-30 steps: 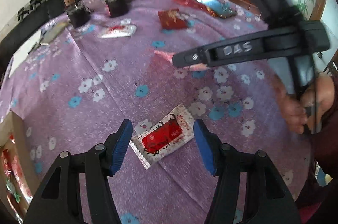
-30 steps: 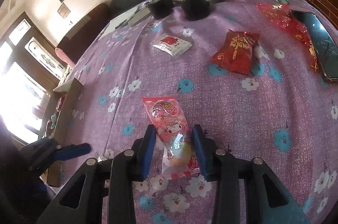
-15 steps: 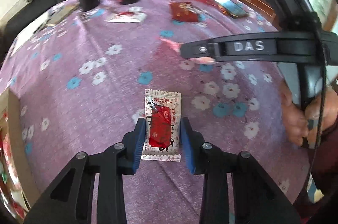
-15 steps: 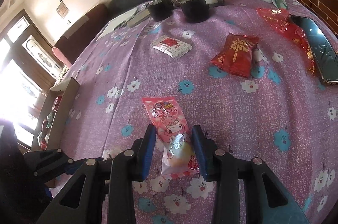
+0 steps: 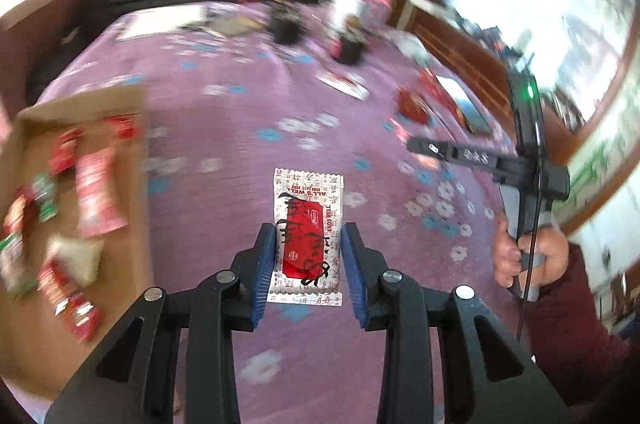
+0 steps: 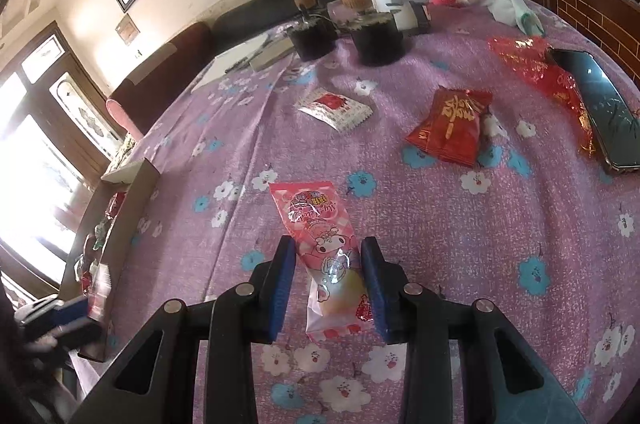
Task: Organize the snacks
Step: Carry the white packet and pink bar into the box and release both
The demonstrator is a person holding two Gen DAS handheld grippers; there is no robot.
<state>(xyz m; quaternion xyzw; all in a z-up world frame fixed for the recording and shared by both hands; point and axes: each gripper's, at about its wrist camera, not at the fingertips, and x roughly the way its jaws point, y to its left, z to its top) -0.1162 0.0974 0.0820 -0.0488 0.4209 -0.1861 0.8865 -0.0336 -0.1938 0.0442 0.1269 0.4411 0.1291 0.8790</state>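
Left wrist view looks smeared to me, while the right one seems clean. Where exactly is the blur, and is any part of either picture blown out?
Left wrist view: the cardboard box and far tabletop smear with motion blur, while the red-and-white sachet in the left tool stays sharp; the window at top right is washed out. Right wrist view: sharp throughout, pink snack pack crisp; only the windows at left are blown out.

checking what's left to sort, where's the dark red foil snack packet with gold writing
In the right wrist view, the dark red foil packet lies on the purple floral tablecloth, upper right, beside the phone.
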